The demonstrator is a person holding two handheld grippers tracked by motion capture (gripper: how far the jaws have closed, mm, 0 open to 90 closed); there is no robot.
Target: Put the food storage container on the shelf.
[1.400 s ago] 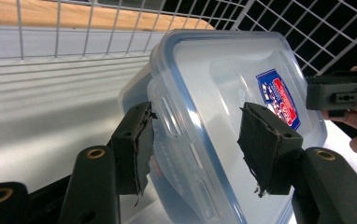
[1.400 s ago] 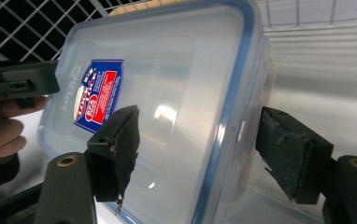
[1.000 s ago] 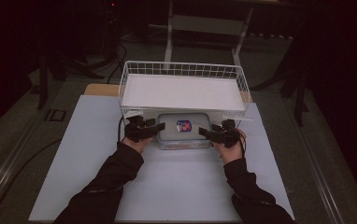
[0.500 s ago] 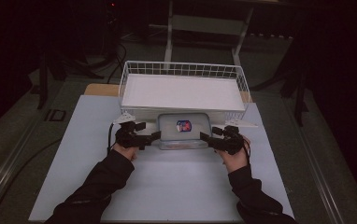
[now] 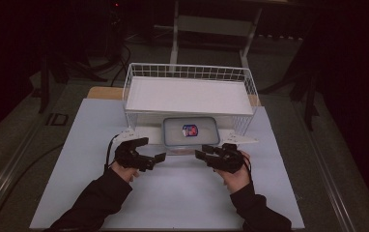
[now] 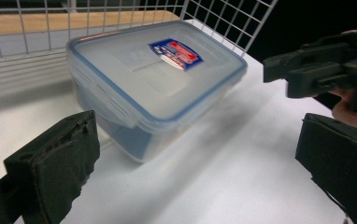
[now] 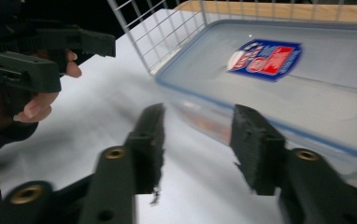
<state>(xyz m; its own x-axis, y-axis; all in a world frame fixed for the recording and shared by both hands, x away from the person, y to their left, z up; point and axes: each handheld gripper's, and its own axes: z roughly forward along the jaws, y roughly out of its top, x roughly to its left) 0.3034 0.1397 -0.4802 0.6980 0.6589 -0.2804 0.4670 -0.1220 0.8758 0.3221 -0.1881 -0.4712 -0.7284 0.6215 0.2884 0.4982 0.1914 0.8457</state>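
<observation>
1. Left hand-held gripper [image 5: 159, 156] has its jaws wide apart with nothing between them; they have just been opening. A moment ago it was up against the left end of the plastic food box [image 5: 191, 132], and now it has pulled back toward the person.
2. Right hand-held gripper [image 5: 200, 154] has also backed away from the box. Its jaws have just been closing and now stand partly apart, holding nothing.
3. The box sits alone on the white table [image 5: 173, 198], lid on, touching or just beside the front of the white wire basket [image 5: 187, 72]. Neither gripper touches it.
4. I think the box has just been let go, so putting it down looks finished.
5. Counting: one box, with one red and blue sticker [image 5: 190, 130] on its lid. One wire basket. Two grippers, one in each hand. One wooden board [image 5: 106, 93] peeks out behind the basket.
</observation>
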